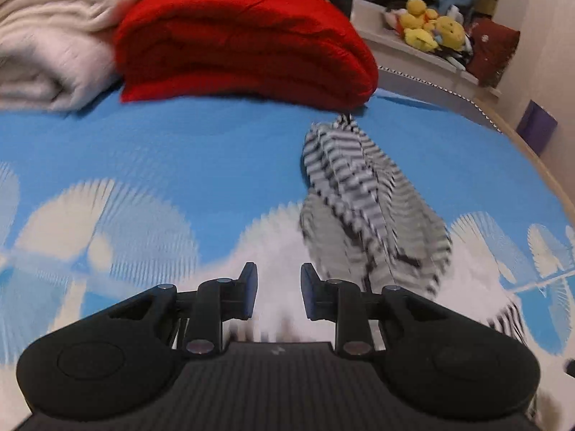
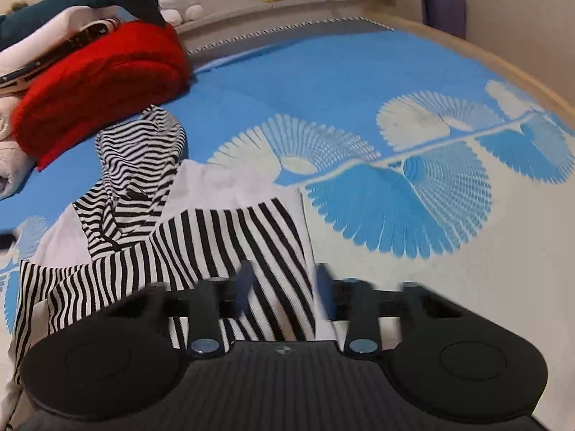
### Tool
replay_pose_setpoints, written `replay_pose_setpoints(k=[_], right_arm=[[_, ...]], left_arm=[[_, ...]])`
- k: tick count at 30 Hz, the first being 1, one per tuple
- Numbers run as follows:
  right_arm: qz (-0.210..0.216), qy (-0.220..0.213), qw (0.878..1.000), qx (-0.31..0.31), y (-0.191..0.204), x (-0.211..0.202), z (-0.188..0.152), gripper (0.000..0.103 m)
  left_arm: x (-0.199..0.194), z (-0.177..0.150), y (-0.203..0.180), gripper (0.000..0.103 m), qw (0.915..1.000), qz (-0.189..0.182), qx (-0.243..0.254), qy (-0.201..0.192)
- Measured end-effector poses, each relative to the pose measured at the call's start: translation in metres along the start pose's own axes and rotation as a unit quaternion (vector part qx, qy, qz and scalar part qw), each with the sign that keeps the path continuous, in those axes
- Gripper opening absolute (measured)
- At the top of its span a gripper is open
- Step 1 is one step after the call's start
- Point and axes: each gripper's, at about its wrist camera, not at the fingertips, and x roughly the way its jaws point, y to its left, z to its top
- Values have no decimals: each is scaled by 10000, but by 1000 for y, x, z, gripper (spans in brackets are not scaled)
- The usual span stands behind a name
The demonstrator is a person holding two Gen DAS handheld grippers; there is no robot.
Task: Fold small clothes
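My left gripper (image 1: 278, 287) hangs above the bed (image 1: 179, 151), over the pale part of the blue-and-white patterned cover. Its jaws stand a little apart with nothing between them; only the cover shows in the gap. The left wrist view is smeared by motion.

The striped garment (image 2: 222, 237), black and white, lies crumpled on the cover towards the bed's near edge. In the right wrist view one part runs in narrow wavy stripes up towards the red folded blanket (image 2: 104, 82), and a flatter panel with broad stripes lies nearest the camera. A plain white piece of cloth (image 2: 230, 186) shows just beside and partly under the panel; I cannot tell whether it belongs to the same garment.

My right gripper (image 2: 284, 283) sits over the broad-striped panel, with striped fabric showing between its two fingers. The fingers are blurred, and I cannot tell whether the pads press on the fabric.

The red blanket rests at the far left part of the bed, touching a heap of cream-white blankets (image 1: 46, 36). Yellow plush toys (image 1: 431, 25) sit on a ledge beyond the bed's far edge. A purple object (image 2: 444, 9) stands against the wall near the far right corner.
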Motion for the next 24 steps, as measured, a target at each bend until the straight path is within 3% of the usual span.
replay_pose_setpoints(k=[5,11,16,19,22,24], right_arm=[[-77,-102,9997,-195,-9,-3,4,16],[-188,19,9995,-251,-23,0,3,16],[-234,82,9992,-328,-29,1,1,17],[-213,122,9989,-401,-29,1,0,17],[-192,161,9989,-400,-28,1,0,17],[-158,182,9991,-362,-27,2,1,17]], left_arm=[[73,60,8,29,9998,69,187,-101],[168,114,21,29,9988,420,236,-105],[230,134,10,30,9998,56,-81,161],[254,145,-13,45,9978,-538,-32,380],[265,152,-43,48,9977,-540,280,292],[272,155,-55,53,9972,-626,222,337]])
